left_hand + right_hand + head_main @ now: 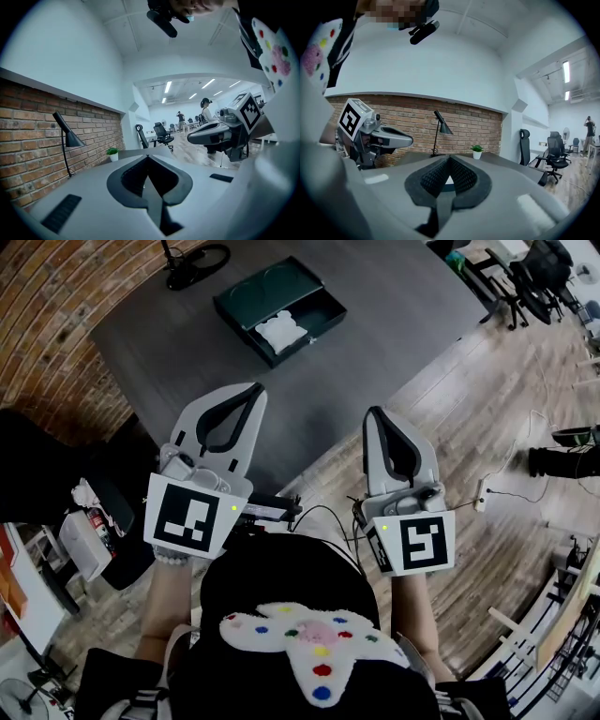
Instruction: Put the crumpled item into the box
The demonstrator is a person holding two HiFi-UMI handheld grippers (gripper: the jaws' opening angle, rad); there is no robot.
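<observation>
A black desk lamp (442,125) and a small potted plant (476,151) stand on the grey table (169,352) by the brick wall (47,306).

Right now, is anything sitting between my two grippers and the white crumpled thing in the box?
Nothing visible. Only bare table lies between the left gripper, the right gripper and the box, and the white crumpled item already sits inside it. Both grippers are shut and empty.

The head view is evenly lit but rather dim, and the table (394,324) shows no glare. The white crumpled item (281,331) at 12 o'clock looks slightly washed out. Lines bend toward the edges. Both gripper views are round fisheye pictures with black corners and a cool blue tint. In the left gripper view ceiling light strips (167,87) glow toward 1 o'clock; in the right gripper view ceiling light strips (566,71) glow toward 2 o'clock.
</observation>
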